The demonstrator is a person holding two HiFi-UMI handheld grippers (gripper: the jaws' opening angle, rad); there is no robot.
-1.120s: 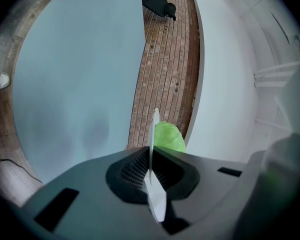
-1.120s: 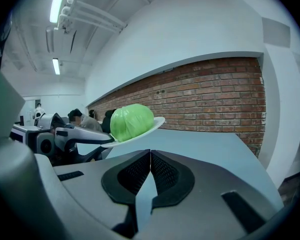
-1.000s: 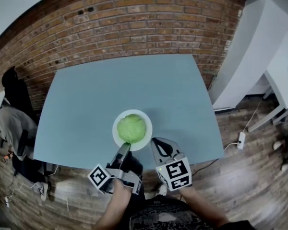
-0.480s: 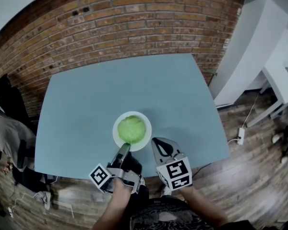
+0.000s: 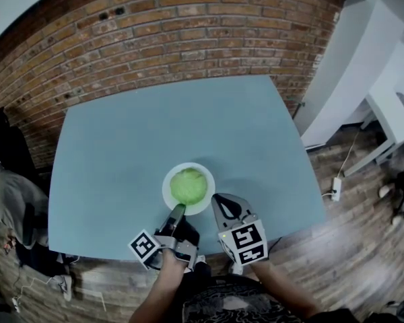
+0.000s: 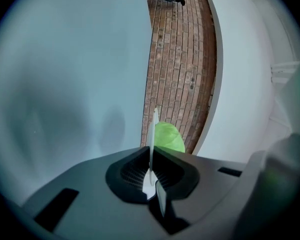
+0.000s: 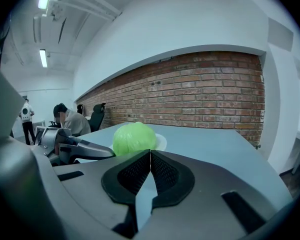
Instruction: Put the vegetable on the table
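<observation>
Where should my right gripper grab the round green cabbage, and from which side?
Probably grip the round green cabbage across its widest middle, from the near right, jaws opened wide: it is ball-shaped, and the left gripper clamps the white plate at its near rim.

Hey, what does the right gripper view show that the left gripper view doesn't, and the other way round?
Only the right gripper view: a seated person, ceiling lights, and the right gripper shut on nothing. Only the left gripper view: the left gripper shut on the rim of the plate, seen edge-on. Both: the cabbage, the table, the brick wall.
</observation>
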